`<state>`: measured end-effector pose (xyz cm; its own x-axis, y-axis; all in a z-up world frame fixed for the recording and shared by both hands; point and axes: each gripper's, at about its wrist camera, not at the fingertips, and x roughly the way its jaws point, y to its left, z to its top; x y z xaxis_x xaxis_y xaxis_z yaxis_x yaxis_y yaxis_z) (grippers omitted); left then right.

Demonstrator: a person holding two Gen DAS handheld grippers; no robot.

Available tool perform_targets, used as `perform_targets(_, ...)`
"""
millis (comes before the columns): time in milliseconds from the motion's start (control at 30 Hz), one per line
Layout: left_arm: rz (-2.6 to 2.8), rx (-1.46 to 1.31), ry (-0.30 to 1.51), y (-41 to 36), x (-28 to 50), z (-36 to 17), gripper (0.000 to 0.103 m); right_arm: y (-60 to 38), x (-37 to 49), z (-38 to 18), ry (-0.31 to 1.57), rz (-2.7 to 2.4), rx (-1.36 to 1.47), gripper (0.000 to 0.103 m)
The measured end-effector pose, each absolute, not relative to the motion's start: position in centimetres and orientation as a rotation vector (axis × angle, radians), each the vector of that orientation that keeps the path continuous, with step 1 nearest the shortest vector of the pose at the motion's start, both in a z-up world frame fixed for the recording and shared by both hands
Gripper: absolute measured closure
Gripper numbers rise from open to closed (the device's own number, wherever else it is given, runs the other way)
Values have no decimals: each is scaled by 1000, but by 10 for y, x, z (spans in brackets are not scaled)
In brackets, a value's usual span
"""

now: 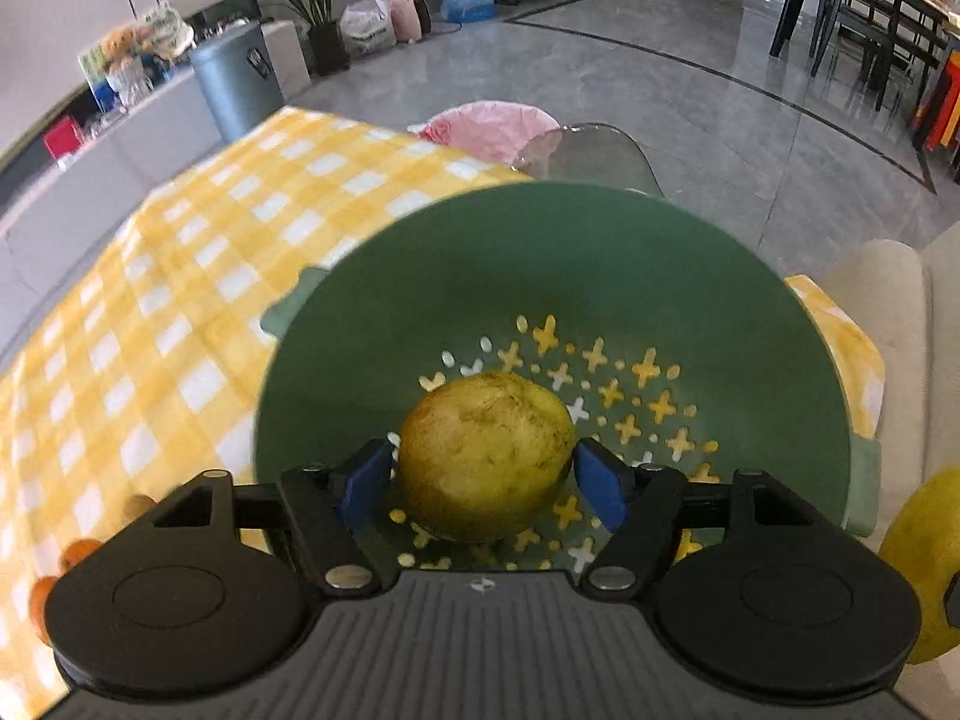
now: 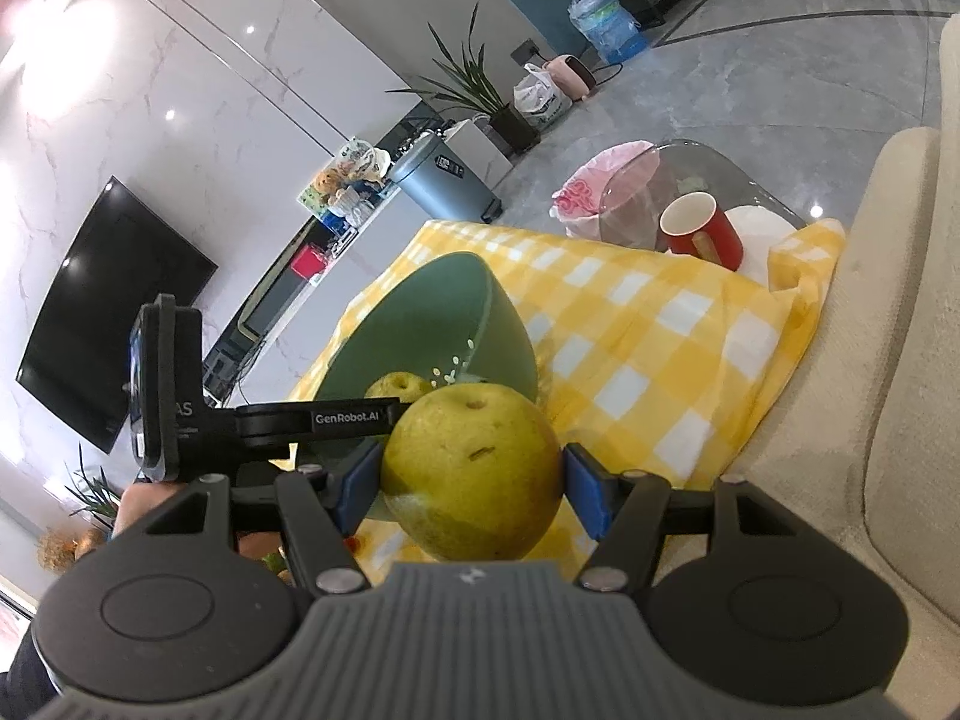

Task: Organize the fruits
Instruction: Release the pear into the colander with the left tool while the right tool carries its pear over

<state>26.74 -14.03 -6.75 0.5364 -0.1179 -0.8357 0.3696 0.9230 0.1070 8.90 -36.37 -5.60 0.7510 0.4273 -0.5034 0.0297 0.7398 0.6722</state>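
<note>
A green colander bowl (image 1: 570, 276) stands on the yellow checked cloth (image 1: 180, 300). A yellow-green pear (image 1: 486, 456) lies on its perforated bottom. My left gripper (image 1: 483, 477) reaches into the bowl, its blue pads (image 1: 366, 480) flanking that pear with a thin gap on each side; it is open. My right gripper (image 2: 471, 480) is shut on a second, larger pear (image 2: 474, 474), held in the air at the near side of the bowl (image 2: 420, 312). In the right wrist view the left gripper (image 2: 270, 420) crosses over the bowl's rim, with the first pear (image 2: 399, 387) peeking above it.
A red cup (image 2: 702, 231) and a white plate (image 2: 756, 234) sit at the cloth's far right end. A beige sofa (image 2: 888, 360) borders the right side. Small orange fruits (image 1: 78, 552) lie on the cloth at lower left. A clear chair (image 1: 594, 150) and a pink-lined bin (image 1: 492, 126) stand beyond the table.
</note>
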Motion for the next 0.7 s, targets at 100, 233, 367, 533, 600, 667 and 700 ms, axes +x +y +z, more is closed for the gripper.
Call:
perform_targets(100, -288, 282, 946, -140, 269, -59, 14, -363, 88, -55, 700, 244, 713, 41)
perform_targets(233, -306, 247, 926, -132, 264, -45, 14, -362, 89, -54, 700, 250, 712, 41)
perform_targets(367, -380, 124, 845, -109, 249, -23, 14, -363, 93, -47, 678, 258, 714, 41)
perform_targets(533, -393, -71, 785, -63, 221, -2, 13, -354, 108, -18, 635, 299, 668, 41)
perform_targets(600, -370, -152, 780, -41, 209, 1, 13, -345, 121, -7, 654, 302, 624, 41)
perform_targets(667, -346, -218, 766, -19, 197, 2, 13, -332, 138, 1, 686, 315, 571, 41)
perform_targets(700, -333, -245, 757, -8, 190, 2, 13, -326, 146, 3, 713, 324, 554, 41)
